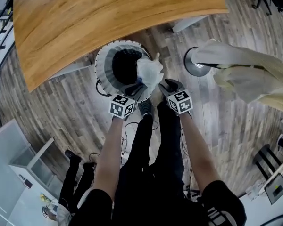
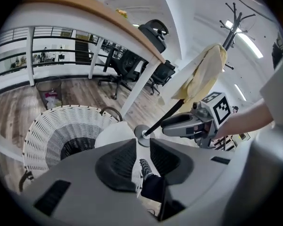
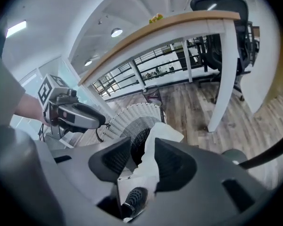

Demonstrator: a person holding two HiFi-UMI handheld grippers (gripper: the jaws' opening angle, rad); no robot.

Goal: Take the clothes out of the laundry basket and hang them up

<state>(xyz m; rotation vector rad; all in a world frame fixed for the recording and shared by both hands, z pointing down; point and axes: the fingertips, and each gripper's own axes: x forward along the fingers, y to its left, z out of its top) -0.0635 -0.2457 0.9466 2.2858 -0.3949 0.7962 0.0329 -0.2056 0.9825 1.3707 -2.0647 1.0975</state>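
A white woven laundry basket [image 1: 103,55] stands on the floor by the table, its dark inside showing. Just over its right rim hangs a white cloth [image 1: 150,69], bunched up. My left gripper [image 1: 137,89] is shut on the cloth's lower edge, and a thin strip of it runs between the pads [image 2: 142,147]. My right gripper [image 1: 164,84] is shut on the same cloth [image 3: 148,149], which fills the gap of its jaws [image 3: 144,157] and spills out toward the basket [image 3: 127,114]. The two grippers are close together, tips pointing at each other.
A coat rack's round base [image 1: 196,62] stands right of the basket, with a cream garment [image 1: 250,76] hanging from the rack. A wooden-topped table [image 1: 108,13] on white legs overhangs the far side. Office chairs [image 2: 153,32] stand beyond it. My legs and shoes are below the grippers.
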